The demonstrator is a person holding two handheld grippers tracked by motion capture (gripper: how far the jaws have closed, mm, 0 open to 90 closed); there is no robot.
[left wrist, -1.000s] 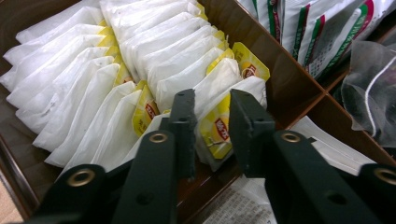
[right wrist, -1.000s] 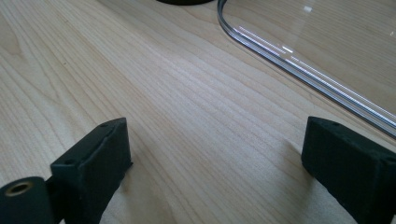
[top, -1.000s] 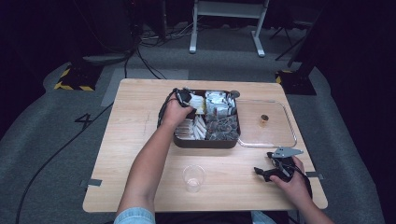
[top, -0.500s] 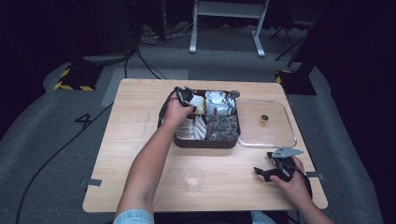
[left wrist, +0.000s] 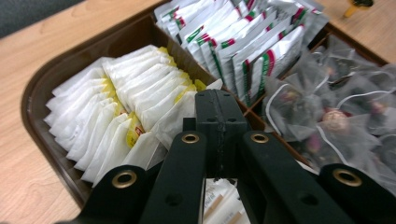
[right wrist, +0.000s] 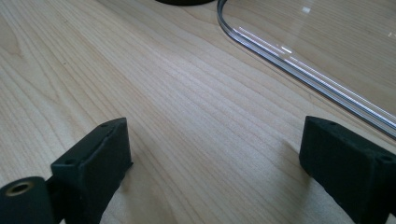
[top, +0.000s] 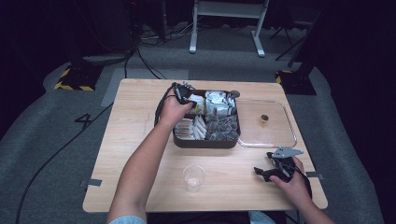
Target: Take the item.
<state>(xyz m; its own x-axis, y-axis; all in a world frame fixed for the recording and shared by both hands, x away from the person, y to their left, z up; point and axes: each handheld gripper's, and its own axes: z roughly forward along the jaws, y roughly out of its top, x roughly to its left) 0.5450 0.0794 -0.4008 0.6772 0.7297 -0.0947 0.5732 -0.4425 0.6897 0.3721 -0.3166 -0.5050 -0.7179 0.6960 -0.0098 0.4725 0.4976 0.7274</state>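
OK, left gripper [top: 191,103]: hovered over the back-left compartment of the tray, hand and forearm reaching in from the front edge of the table.
Left claw [left wrist: 219,105]: pressed together, pinching a white sachet [left wrist: 175,119] by its edge; corner of the paper stuck out just past the tips.
White sachet, place: sat at the inner end of its row, raised a little above the neighbours, beside the divider.
Sachet row [left wrist: 112,112]: white paper packets with yellow tags, stood on edge, packed tight in the back-left compartment.
Tray [top: 205,142]: dark brown, four compartments, sat mid-table, long side towards the person.
Silver packets [left wrist: 243,42]: red and green stripes, filed upright in the back-right compartment.
Mesh tea bags [left wrist: 327,116]: see-through pouches with strings, piled loose in the front-right compartment.
Front-left compartment [top: 187,128]: held flat pale packets; print too small to read.
Clear lid [top: 267,140]: lay flat just right of the tray, touching its side, small brown knob [top: 264,119] in the middle.
Plastic cup [top: 194,177]: clear, upright, stood in front of the tray, well apart from both grippers.
Right gripper [top: 265,164]: rested low at the front-right of the table [top: 130,140], near the lid's front rim.
Right claw [right wrist: 215,163]: spread wide, bare wood between the pads, nothing pinched.
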